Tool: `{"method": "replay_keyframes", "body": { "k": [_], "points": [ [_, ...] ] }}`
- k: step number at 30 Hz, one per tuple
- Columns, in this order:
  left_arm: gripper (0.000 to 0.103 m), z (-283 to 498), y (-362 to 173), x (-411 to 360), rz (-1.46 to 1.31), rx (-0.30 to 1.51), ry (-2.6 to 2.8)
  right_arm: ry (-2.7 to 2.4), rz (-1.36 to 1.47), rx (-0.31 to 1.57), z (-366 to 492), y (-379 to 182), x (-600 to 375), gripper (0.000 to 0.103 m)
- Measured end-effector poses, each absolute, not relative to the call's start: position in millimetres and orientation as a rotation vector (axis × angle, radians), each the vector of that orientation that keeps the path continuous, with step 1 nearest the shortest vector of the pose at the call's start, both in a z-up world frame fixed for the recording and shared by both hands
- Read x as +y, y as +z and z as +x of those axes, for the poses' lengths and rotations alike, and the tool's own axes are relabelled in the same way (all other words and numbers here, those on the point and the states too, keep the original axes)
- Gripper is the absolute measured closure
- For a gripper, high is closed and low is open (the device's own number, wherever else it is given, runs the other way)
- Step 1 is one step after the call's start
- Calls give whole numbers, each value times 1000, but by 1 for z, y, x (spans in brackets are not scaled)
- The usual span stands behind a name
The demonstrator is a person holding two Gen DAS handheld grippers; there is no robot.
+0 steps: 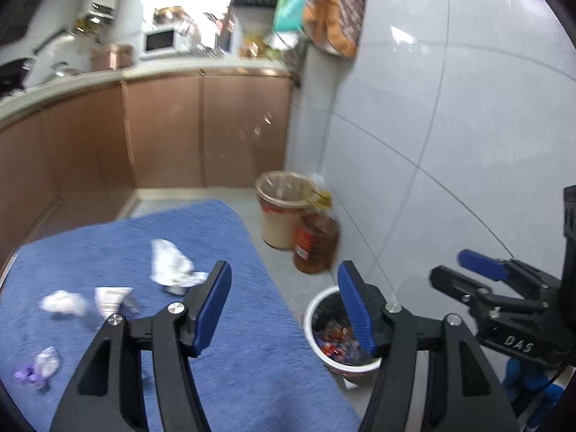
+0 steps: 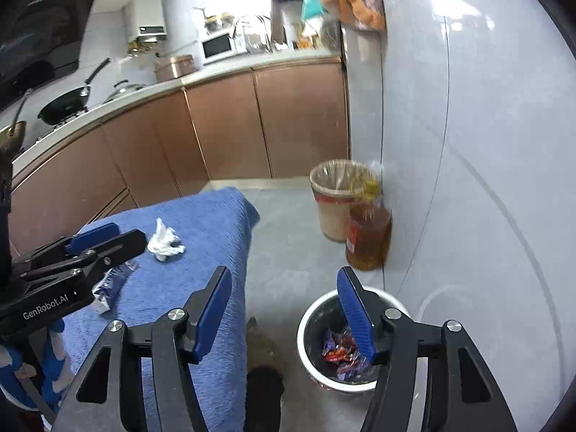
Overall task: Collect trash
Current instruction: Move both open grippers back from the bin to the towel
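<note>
Trash lies on a blue-covered table [image 1: 223, 360]: a large crumpled white tissue [image 1: 171, 262], a small white wad [image 1: 63, 302], a white wrapper [image 1: 109, 298] and a purple-white wrapper [image 1: 41, 363]. A white trash bin [image 1: 316, 338] with colourful wrappers inside stands on the floor right of the table. My left gripper [image 1: 284, 306] is open and empty above the table's right edge. My right gripper [image 2: 284, 306] is open and empty above the floor beside the bin [image 2: 313, 360]. The tissue [image 2: 163, 241] and a blue-white wrapper [image 2: 108, 288] show in the right wrist view.
A beige lined bin [image 1: 280, 212] and an oil bottle [image 1: 315, 244] stand by the tiled wall [image 1: 450, 144]. Brown cabinets [image 1: 162, 133] and a cluttered counter lie behind. A dark object [image 2: 264, 378] is on the floor by the table.
</note>
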State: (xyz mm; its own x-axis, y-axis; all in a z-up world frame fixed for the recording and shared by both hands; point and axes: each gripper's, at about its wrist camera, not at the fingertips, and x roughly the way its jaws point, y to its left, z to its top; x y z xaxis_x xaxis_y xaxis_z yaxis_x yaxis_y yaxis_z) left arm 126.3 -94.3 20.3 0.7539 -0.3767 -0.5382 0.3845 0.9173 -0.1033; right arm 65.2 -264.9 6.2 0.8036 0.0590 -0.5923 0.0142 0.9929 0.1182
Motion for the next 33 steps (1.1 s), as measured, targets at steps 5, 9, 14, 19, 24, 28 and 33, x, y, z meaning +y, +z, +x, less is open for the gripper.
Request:
{"method": "replay_keyframes", "body": {
  "k": [5, 9, 14, 19, 24, 28, 33],
  "points": [
    [37, 97, 37, -67, 10, 506, -321, 17, 45, 558, 45, 31, -242, 33],
    [34, 75, 49, -45, 10, 454, -277, -26, -35, 477, 30, 48, -219, 19],
    [32, 54, 56, -22, -11, 408, -250, -72, -91, 394, 15, 64, -199, 4],
    [32, 34, 62, 0, -34, 369, -237, -85, -137, 339, 2, 77, -181, 0],
    [31, 25, 64, 17, -68, 343, -235, -83, -185, 303, -7, 84, -167, 0],
    [31, 19, 65, 28, -73, 321, -224, -70, -214, 294, -10, 87, -155, 0],
    [31, 21, 62, 38, -73, 308, -198, -26, -236, 287, -5, 84, -139, 0]
  ]
}}
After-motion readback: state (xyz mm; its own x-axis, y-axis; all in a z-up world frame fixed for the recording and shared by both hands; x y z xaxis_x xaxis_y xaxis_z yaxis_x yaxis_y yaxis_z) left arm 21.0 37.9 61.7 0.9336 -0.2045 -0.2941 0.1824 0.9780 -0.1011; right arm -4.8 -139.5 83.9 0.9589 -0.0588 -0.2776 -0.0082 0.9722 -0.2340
